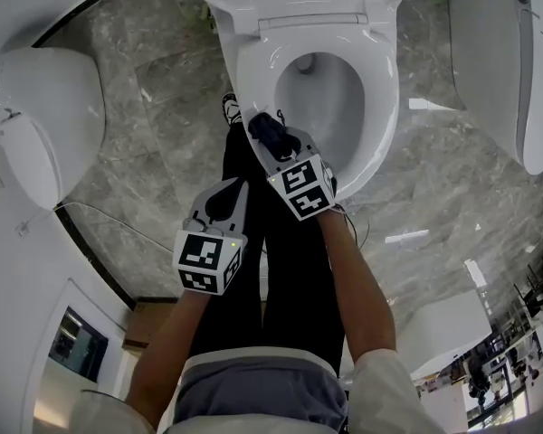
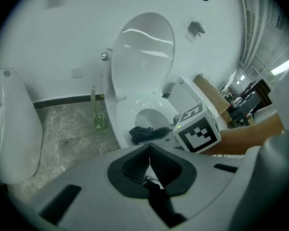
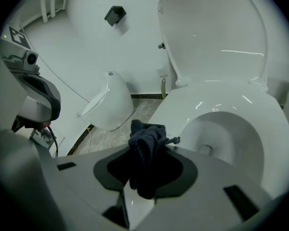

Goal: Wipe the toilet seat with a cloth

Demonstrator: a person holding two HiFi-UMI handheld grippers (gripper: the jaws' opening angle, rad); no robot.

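Cloth [image 3: 143, 150], one dark bundle, is clamped in the right gripper [image 1: 276, 143] at frame centre, at the left rim of the single toilet seat [image 1: 382, 107]. The left gripper [image 1: 223, 197], just below-left, is closed and empty.

Dark cloth [image 3: 145, 150], white toilet seat [image 3: 192, 102]

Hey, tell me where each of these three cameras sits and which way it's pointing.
Head view: on the person's head, looking steeply down at the toilet; shows both arms, legs, left tool and right tool.
Left gripper view: on the left tool, looking past its shut jaws toward the toilet; shows the right tool and arm.
Right gripper view: on the right tool, looking over its gripped cloth at the seat; left tool at left.
Shared: all three show toilet and cloth.
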